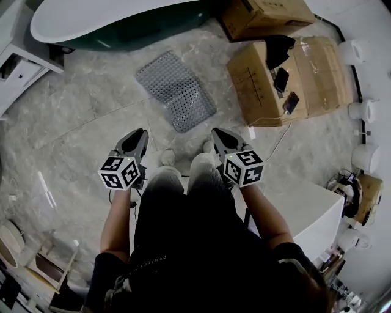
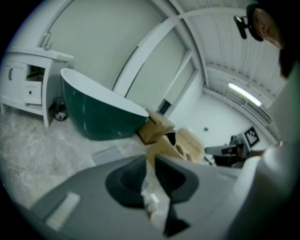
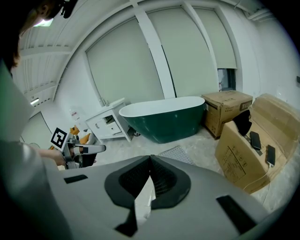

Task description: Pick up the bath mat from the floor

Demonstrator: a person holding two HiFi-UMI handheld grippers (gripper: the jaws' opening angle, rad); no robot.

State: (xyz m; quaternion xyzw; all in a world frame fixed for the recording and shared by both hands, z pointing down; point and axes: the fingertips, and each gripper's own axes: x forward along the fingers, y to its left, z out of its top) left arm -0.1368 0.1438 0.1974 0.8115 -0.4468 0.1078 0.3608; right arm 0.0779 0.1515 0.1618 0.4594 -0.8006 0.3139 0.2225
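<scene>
The grey perforated bath mat (image 1: 176, 90) lies flat on the marble floor (image 1: 79, 116) in front of the tub. It shows small in the left gripper view (image 2: 107, 154) and just past the jaws in the right gripper view (image 3: 177, 153). Both grippers hang above the person's knees, short of the mat and off it. My left gripper (image 1: 139, 133) (image 2: 151, 158) has a narrow gap between its jaws with nothing in it. The jaw tips of my right gripper (image 1: 217, 132) (image 3: 150, 157) meet, and it holds nothing.
A dark green tub with a white rim (image 1: 116, 21) stands beyond the mat. Open cardboard boxes (image 1: 269, 85) with phones and a dark cloth on them sit to the mat's right, another box (image 1: 266, 15) behind. A white cabinet (image 1: 18, 67) is at the far left and a white counter (image 1: 317, 208) at the right.
</scene>
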